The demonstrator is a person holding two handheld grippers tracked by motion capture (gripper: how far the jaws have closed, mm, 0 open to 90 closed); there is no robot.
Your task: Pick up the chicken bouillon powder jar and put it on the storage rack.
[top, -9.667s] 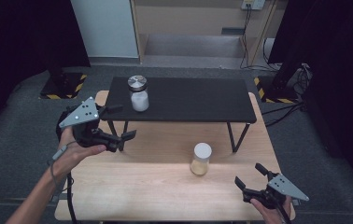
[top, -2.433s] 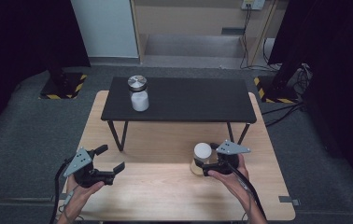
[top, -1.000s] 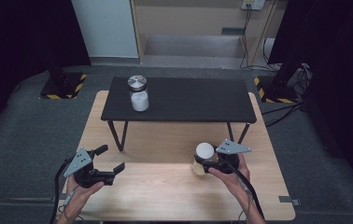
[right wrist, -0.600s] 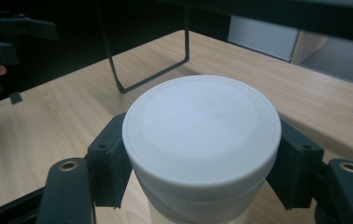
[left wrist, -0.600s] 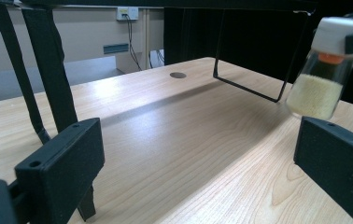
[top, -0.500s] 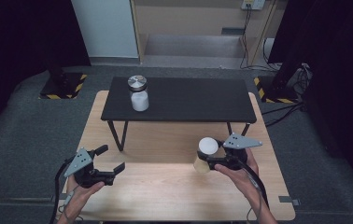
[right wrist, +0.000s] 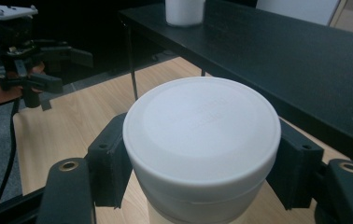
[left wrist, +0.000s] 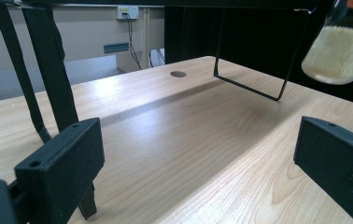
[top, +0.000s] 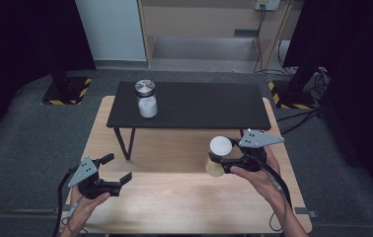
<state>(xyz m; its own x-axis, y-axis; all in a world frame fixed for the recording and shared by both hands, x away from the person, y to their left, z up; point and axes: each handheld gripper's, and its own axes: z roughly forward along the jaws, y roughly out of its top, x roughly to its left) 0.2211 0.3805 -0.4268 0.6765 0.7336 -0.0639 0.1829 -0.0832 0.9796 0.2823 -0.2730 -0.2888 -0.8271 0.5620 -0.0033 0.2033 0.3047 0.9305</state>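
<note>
Gripping a white-lidded jar (top: 219, 157) by its neck, the right tongs (top: 222, 159) are holding it tilted off the wooden bench (top: 184, 207). The left tongs (top: 117, 169) are hovering open, well apart. Beyond, a black shelf (top: 199, 106) is carrying a metal-lidded jar (top: 146, 98).

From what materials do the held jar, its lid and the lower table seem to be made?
Jar: clear, glossy wall showing pale grains inside; glass or plastic, cannot tell which.
Lid: white, matte, smooth moulded edge; probably plastic.
Lower table: light top with visible grain; wood or wood-look laminate.
</note>
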